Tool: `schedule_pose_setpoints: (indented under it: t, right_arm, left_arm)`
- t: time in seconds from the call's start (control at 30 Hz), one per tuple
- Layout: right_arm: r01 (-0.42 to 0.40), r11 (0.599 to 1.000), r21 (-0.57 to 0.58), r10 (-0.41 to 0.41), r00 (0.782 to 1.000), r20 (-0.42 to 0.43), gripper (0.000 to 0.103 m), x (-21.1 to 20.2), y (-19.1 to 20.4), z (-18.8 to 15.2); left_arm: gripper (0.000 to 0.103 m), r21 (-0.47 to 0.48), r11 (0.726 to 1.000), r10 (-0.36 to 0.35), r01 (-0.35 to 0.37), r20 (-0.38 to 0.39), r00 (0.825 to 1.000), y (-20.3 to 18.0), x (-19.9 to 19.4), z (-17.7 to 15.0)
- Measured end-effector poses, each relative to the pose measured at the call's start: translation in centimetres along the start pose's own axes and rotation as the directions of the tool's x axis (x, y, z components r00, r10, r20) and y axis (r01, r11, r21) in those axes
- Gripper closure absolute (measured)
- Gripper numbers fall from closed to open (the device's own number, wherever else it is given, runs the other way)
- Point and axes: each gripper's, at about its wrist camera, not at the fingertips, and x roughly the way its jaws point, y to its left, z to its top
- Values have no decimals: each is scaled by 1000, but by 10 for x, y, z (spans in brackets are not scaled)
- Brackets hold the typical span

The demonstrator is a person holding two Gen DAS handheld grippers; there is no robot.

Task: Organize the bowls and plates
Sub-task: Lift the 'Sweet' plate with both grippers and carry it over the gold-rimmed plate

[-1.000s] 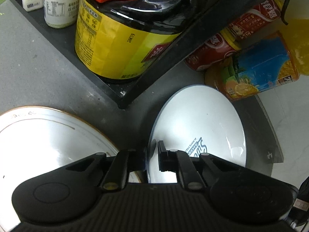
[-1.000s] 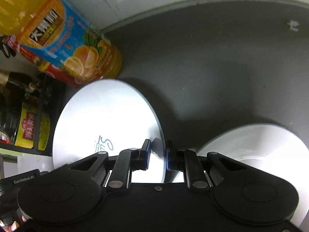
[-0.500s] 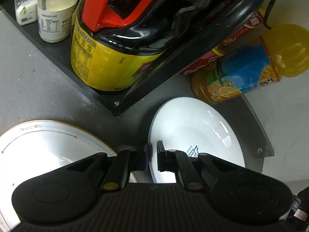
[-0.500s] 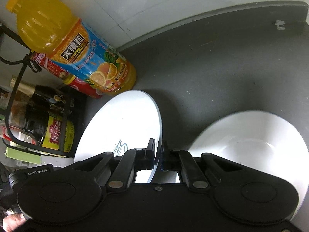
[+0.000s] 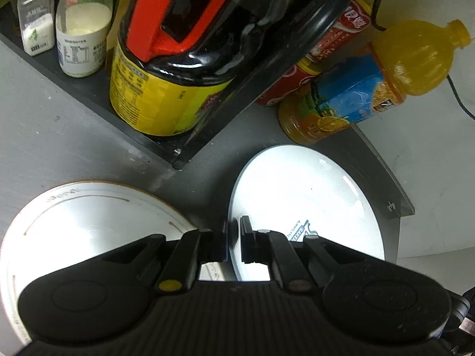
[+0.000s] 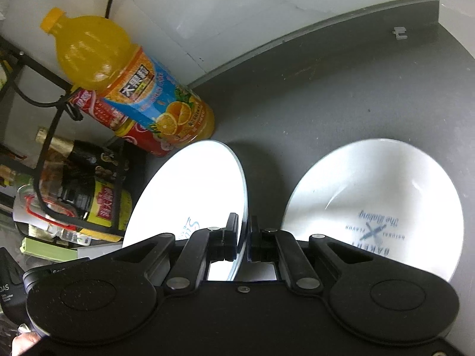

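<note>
1. White plate (image 5: pixel 308 204), printed with a small blue logo, is pinched by its near rim between both grippers: the left gripper (image 5: pixel 233 243) has its 2 fingers closed on 1 edge, and the right gripper (image 6: pixel 244 244) is clamped on the opposite edge, seen almost edge-on in the right wrist view (image 6: pixel 190 195).
2. The plate appears lifted and tilted above the dark counter (image 6: pixel 341 89), so the step in hand looks like carrying it toward a stack.
3. Just beside it on the left lies a gold-rimmed plate (image 5: pixel 89 216); on the right sits a white bowl (image 6: pixel 377 195) with printed lettering inside, near but not touching the held plate.
4. Farther back stands a black rack (image 5: pixel 89 101) holding a yellow-labelled jug (image 5: pixel 160 95) and 2 small jars (image 5: pixel 80 38), then an orange juice bottle (image 5: pixel 371 89) against the wall.
5. The next move likely calls for keeping both grips level and lowering the plate squarely onto another plate, not the bowl, then easing 1 side free.
6. Compared with 1 second earlier, the cameras have drawn up and back: more of the juice bottle, its cap, and the bowl's print now show, and the plate sits farther from the rack.
</note>
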Motion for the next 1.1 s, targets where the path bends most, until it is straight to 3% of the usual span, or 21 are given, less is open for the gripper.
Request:
schedule_pose_setpoints:
  t: [0.4, 1.1]
  right_arm:
    - [-21, 1000, -6, 21, 999, 27, 97, -19, 27, -36]
    - [-25, 1000, -16, 25, 999, 24, 96, -24, 63, -95]
  left_arm:
    - [97, 30, 1000, -8, 8, 10, 1000, 27, -39, -5]
    - [97, 59, 998, 8, -8, -1, 1000, 84, -75, -20]
